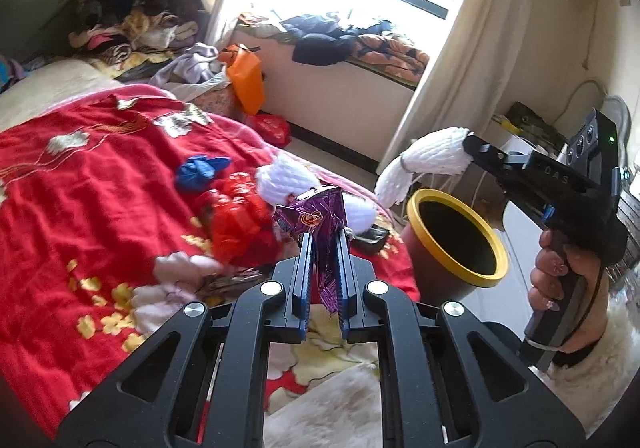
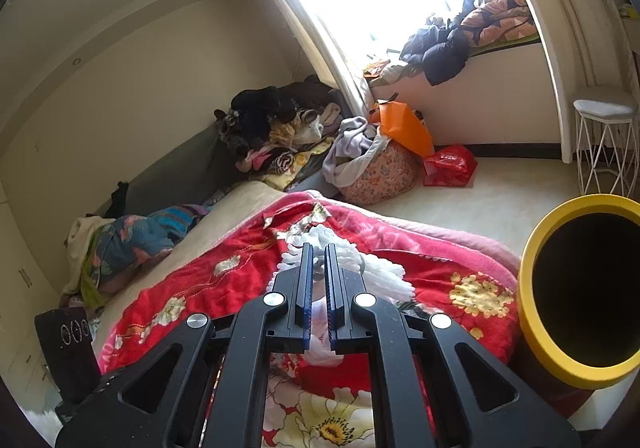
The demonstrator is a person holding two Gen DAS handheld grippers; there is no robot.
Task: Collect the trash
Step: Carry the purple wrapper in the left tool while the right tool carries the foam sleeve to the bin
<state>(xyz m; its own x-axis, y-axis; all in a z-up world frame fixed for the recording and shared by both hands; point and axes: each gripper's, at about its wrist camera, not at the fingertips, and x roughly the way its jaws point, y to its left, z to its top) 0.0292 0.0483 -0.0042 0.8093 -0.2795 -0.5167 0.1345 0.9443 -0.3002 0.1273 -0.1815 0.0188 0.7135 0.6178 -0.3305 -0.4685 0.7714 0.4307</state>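
My left gripper (image 1: 324, 237) is shut on a purple snack wrapper (image 1: 316, 218), which hangs above the red blanket (image 1: 100, 176). To the right, a hand holds my right gripper (image 1: 469, 147), shut on a white foam net sleeve (image 1: 432, 156) just above and left of the bin. The dark bin with a yellow rim (image 1: 418, 208) stands beside the bed. In the right wrist view the right gripper (image 2: 319, 247) pinches the same foam net (image 2: 384, 276), with the bin's yellow rim (image 2: 528, 288) at the right. A blue crumpled scrap (image 1: 202, 170), a red wrapper (image 1: 236, 218) and more white foam net (image 1: 284, 180) lie on the blanket.
Pink tissue (image 1: 180, 268) lies near the blanket's front. A clothes pile (image 1: 132, 8) fills the bed's far end. An orange bag (image 1: 244, 76) and a red bag (image 1: 272, 128) sit by the window ledge. A white wire stool (image 2: 604, 144) stands on the pale floor.
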